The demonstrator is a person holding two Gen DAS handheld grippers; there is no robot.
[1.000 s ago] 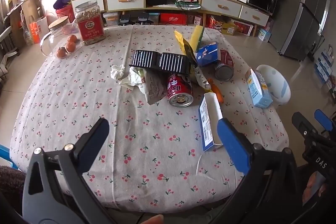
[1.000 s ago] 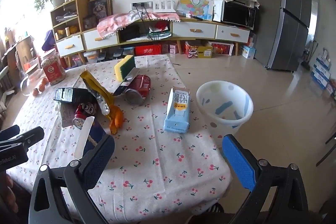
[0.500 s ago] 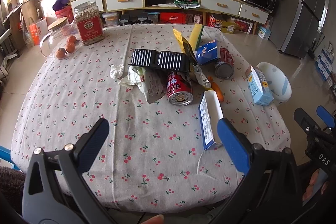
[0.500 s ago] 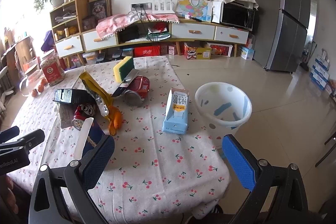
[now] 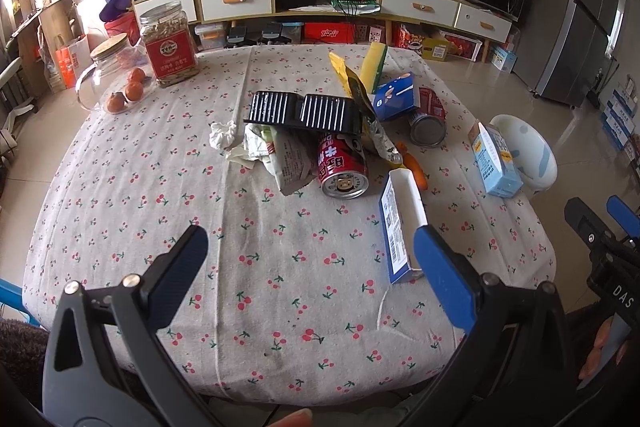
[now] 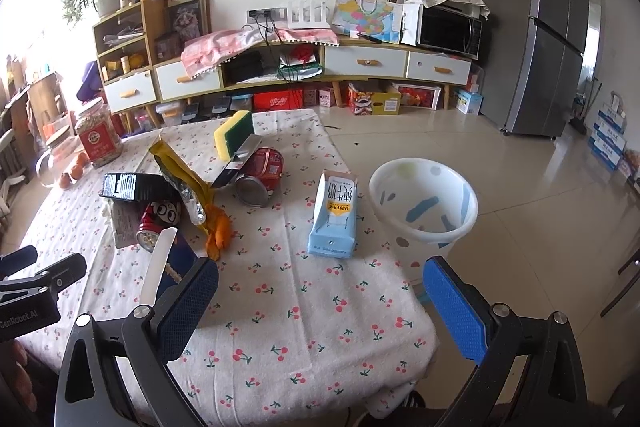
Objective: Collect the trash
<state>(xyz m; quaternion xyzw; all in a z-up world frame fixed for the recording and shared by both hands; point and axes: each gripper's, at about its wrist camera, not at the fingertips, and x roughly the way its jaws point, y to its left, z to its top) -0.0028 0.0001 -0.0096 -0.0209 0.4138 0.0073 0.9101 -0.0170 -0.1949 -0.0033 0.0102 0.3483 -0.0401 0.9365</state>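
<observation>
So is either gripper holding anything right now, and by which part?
Nothing is held. The left gripper and right gripper are both open, with only the tablecloth between the fingers.

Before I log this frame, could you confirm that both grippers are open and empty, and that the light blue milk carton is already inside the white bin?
Not quite: the light blue milk carton lies on the tablecloth near the table edge, beside the white bin, not in it, as the right wrist view shows. The left gripper and right gripper are indeed open and empty.
</observation>
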